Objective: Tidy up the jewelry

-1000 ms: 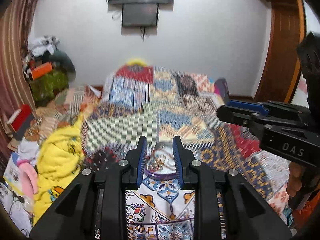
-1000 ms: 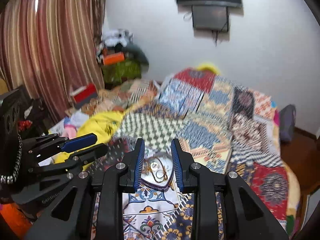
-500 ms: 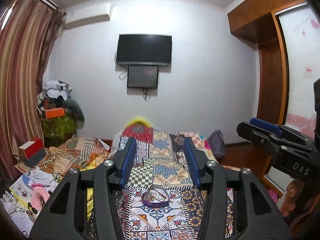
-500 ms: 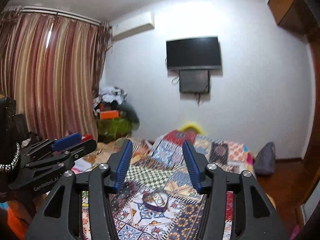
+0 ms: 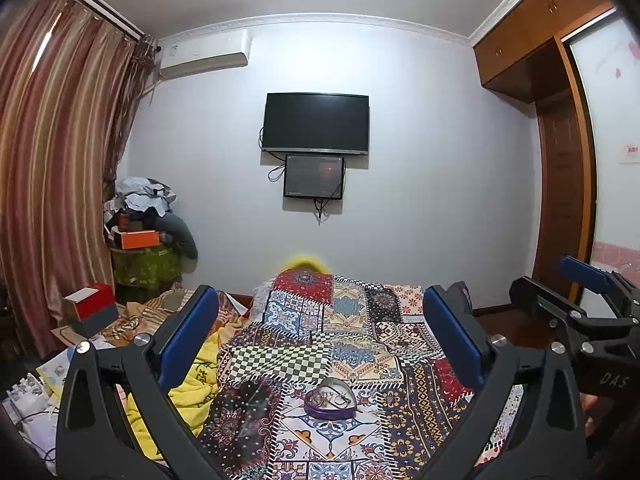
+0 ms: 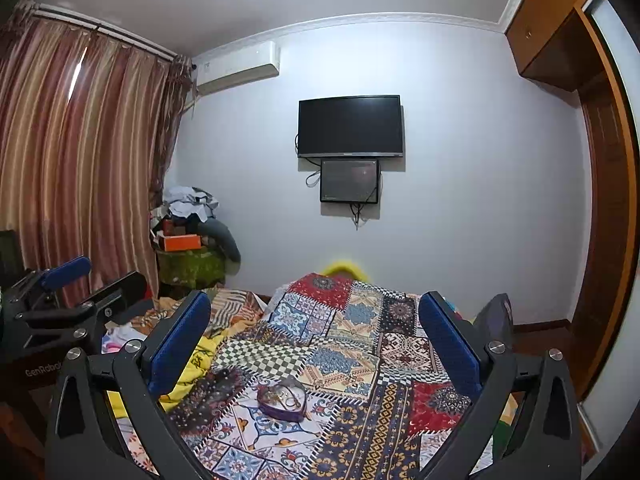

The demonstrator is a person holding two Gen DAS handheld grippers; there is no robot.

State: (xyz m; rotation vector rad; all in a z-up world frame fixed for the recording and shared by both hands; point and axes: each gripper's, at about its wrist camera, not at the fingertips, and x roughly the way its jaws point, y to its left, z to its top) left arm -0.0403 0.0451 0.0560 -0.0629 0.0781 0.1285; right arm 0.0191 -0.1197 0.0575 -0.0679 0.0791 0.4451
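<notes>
A purple heart-shaped jewelry box [image 5: 330, 400] lies open on the patchwork quilt [image 5: 352, 356], with gold pieces inside it. My left gripper [image 5: 319, 292] hovers well above and behind the box, open wide, its blue pads [image 5: 188, 336] holding nothing. In the right wrist view the same box [image 6: 282, 398] sits low between the spread fingers of my right gripper [image 6: 314, 297], which is also open and empty. Each gripper shows at the edge of the other's view: the right gripper [image 5: 544, 274] on the right, the left gripper [image 6: 110, 271] on the left.
A yellow blanket [image 5: 188, 384] is bunched at the quilt's left edge. A red and grey box [image 5: 90, 314] and loose clutter lie further left, by the curtain [image 5: 48, 184]. A wooden wardrobe [image 5: 560, 200] stands on the right. A television [image 5: 316, 124] hangs on the far wall.
Both grippers have pulled up and back from the box, which now looks small and far. Their fingers, narrow one second ago, have spread wide.
</notes>
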